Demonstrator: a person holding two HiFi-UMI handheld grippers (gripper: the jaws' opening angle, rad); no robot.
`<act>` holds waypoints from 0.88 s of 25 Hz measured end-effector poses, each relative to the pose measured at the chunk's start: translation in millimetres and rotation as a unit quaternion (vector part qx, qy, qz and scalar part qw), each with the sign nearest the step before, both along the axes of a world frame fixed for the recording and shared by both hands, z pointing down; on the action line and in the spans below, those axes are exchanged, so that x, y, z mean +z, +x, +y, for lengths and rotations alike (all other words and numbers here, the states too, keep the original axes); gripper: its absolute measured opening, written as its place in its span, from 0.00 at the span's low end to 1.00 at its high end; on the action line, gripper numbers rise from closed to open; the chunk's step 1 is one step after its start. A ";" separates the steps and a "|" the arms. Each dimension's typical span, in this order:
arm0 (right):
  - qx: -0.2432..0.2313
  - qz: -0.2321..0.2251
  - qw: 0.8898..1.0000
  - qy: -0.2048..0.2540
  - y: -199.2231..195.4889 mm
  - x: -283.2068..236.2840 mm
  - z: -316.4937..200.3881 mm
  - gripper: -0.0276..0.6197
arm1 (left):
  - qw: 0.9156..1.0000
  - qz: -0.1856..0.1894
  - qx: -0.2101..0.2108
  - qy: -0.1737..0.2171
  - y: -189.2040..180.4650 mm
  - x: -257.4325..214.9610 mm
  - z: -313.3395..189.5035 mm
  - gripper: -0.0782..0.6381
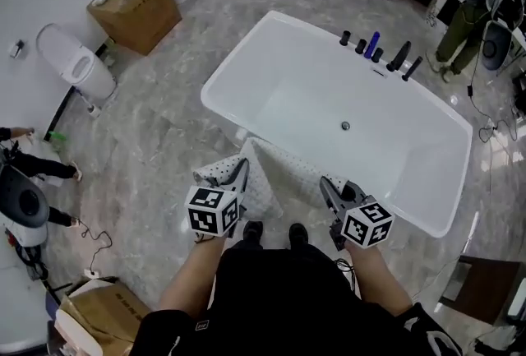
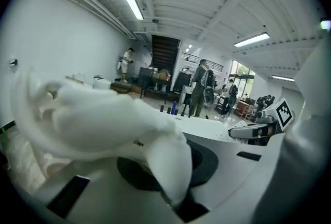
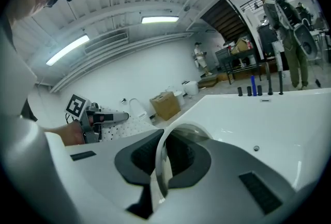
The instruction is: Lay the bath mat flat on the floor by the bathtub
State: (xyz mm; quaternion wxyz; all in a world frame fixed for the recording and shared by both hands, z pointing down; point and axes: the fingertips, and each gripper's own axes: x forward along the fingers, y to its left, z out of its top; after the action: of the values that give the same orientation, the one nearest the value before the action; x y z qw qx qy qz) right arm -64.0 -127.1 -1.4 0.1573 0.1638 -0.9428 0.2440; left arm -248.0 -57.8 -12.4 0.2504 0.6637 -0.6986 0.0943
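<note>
My left tool is clamped on a thick, bunched corner of the bath mat, which hangs between both tools at about 6 o'clock from the bathtub, up against its near wall and above the floor rather than lying on it. My right tool is closed on the opposite corner. I judge the mat to be light, soft and limp: it sags in the middle and folds on itself, so it will need spreading by its two near corners and pulling taut before it goes down. Its dotted face may be grippy or rubbery, though I can't be sure. The head view gives me the layout but not the pinch itself. The left gripper view shows a fat wad of white mat swallowing the jaws and blocking most of the scene. The right gripper view shows only a thin edge nipped between its jaws, with the dotted sheet running off toward 9 o'clock to the other tool.
</note>
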 end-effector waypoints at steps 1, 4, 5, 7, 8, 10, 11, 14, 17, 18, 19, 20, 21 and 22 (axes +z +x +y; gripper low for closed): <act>0.017 0.003 1.000 0.000 1.4 2.2 -1.6 0.08 | 1.000 -0.002 0.019 -0.002 1.0 4.0 -5.0 0.17; 0.067 0.009 0.998 -0.003 0.2 10.4 -6.6 0.08 | 0.998 -0.006 0.068 -0.009 -1.8 17.4 -19.8 0.17; 0.083 0.011 0.997 -0.004 -0.7 13.2 -6.4 0.08 | 0.997 -0.003 0.081 -0.012 -3.5 22.7 -24.5 0.17; 0.110 0.020 0.994 -0.006 -0.4 20.5 -2.4 0.08 | 0.994 0.007 0.109 -0.017 -4.0 34.2 -31.8 0.17; 0.123 0.026 0.992 -0.009 0.5 25.3 0.3 0.08 | 0.992 0.012 0.123 -0.020 -3.1 40.0 -34.0 0.17; 0.148 0.036 0.988 -0.016 3.3 36.4 6.7 0.08 | 0.988 0.017 0.151 -0.026 0.7 51.9 -34.8 0.17; 0.160 0.043 0.986 -0.020 5.9 41.8 11.6 0.08 | 0.986 0.020 0.165 -0.031 4.4 58.5 -33.0 0.17; 0.180 0.061 0.981 -0.028 8.8 54.5 27.0 0.08 | 0.977 0.027 0.204 -0.052 14.2 78.7 -28.0 0.17; 0.183 0.065 0.980 -0.032 0.7 68.3 31.7 0.08 | 0.974 0.028 0.216 -0.064 12.9 95.7 -30.6 0.17; 0.186 0.066 0.980 -0.036 1.2 73.2 35.0 0.08 | 0.973 0.031 0.218 -0.069 15.2 101.2 -28.1 0.17; 0.191 0.067 0.979 -0.041 3.9 77.6 40.0 0.08 | 0.972 0.033 0.222 -0.074 19.5 106.4 -23.5 0.17; 0.195 0.069 0.977 -0.044 8.0 81.4 44.8 0.08 | 0.970 0.034 0.228 -0.079 25.1 110.9 -18.5 0.17; 0.198 0.070 0.977 -0.045 13.0 84.4 47.7 0.08 | 0.968 0.033 0.234 -0.083 31.2 114.4 -15.1 0.17; 0.201 0.070 0.976 -0.046 18.8 87.0 48.4 0.08 | 0.966 0.030 0.241 -0.086 37.5 117.3 -13.9 0.17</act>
State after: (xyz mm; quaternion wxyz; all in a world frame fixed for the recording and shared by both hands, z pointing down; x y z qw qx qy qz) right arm -45.2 -78.7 85.5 0.1782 0.3595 -0.8648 0.3018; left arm -210.5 -71.8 104.9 0.2970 0.7909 -0.4995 0.1919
